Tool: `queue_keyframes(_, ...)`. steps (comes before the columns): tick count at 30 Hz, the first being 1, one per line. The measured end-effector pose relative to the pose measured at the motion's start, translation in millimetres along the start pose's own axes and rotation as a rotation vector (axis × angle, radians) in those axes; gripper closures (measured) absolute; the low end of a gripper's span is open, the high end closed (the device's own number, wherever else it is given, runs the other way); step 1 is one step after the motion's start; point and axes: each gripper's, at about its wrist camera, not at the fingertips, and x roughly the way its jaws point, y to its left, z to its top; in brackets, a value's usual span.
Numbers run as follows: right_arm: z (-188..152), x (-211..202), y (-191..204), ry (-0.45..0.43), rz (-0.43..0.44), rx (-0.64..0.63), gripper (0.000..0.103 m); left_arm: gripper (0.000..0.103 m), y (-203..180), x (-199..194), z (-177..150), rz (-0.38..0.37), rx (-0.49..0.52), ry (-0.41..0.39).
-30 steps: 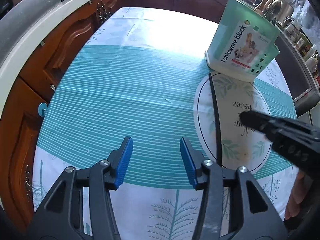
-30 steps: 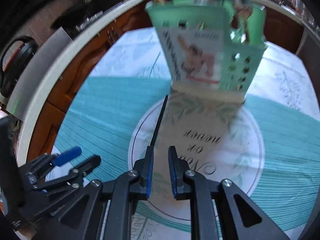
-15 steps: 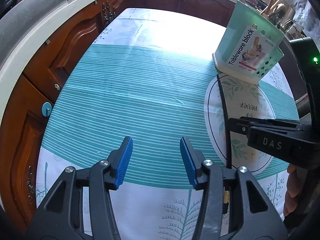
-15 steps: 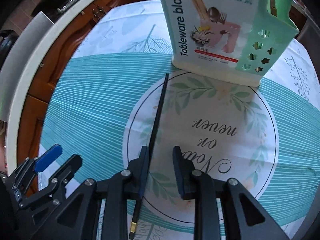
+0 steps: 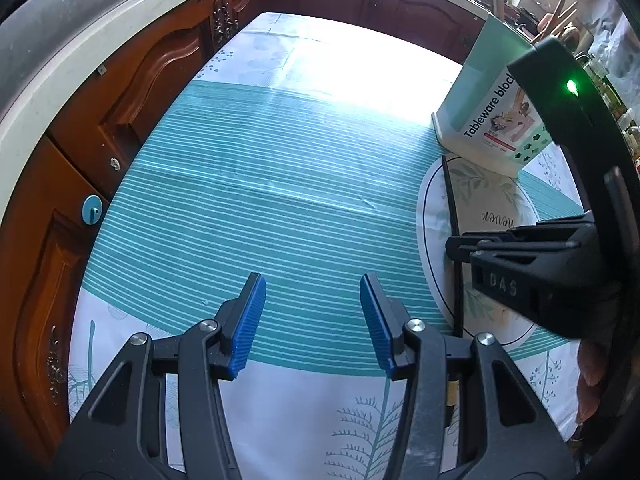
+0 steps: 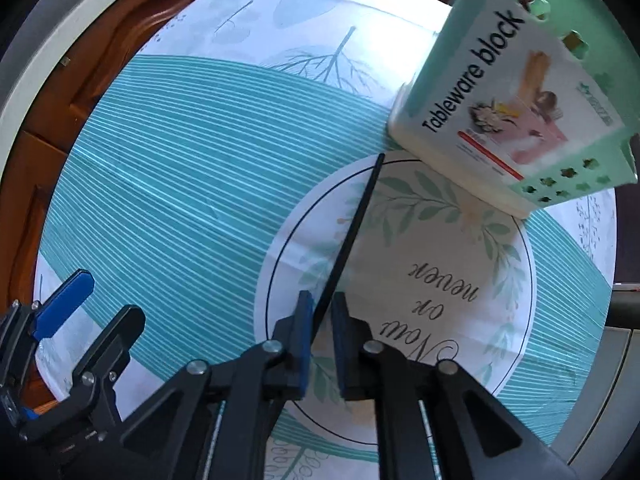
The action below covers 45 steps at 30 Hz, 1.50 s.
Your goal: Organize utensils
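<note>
on the worktop (image 5: 280, 184) | black chopstick (image 6: 352, 232) lies flat, far tip near the tableware block (image 6: 500, 92) | right tongs (image 6: 320, 312) straddle its near part, narrow gap, not yet pinching | left tongs (image 5: 312, 312) spread, idle | judged light, stiff, thin, slippery; pinch mid-shaft

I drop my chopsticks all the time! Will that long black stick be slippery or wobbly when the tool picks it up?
Probably slippery: the black chopstick is thin and looks smooth, and the right tool brackets it near one end. It may tilt downward, since most of its length sticks out toward the tableware holder. It looks straight, so likely stiff, not floppy.
</note>
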Motion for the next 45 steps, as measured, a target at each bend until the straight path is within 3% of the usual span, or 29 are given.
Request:
queue_keyframes(4,3.3,1.2,-8.9,0.016,0.075,0.022,0.098,0.057,3.9,0.2,-0.7,-0.009,-0.017,0.010)
queue_keyframes(9,-15.7,-4.8,-31.9,-0.072,0.205,0.096,0.098,0.057,5.9,-2.6,-3.3,0.004,-0.005,0.002)
queue_keyframes(16,-62.1,-41.7,-58.2,-0.333,0.392,0.193,0.098,0.057,-3.8,-9.8,-5.5,0.015,0.021,-0.013)
queue_keyframes(22,-80.1,-86.0,-93.8,-0.562,0.454,0.297,0.099,0.057,-19.7,-20.2,-7.5,0.028,0.064,-0.038)
queue_keyframes(35,-63.5,-214.9,-130.0,-1.014,0.365,0.322,0.099,0.057,-44.4,-20.6,-11.6,0.043,0.123,-0.039)
queue_keyframes(41,-44.5,-236.4,-129.2,-1.100,0.286,0.295,0.099,0.057,-45.7,-13.2,-12.3,0.038,0.127,-0.024)
queue_keyframes(45,-33.6,-230.1,-123.3,-1.100,0.227,0.287,0.099,0.057,-41.2,-10.2,-11.0,0.035,0.118,-0.019)
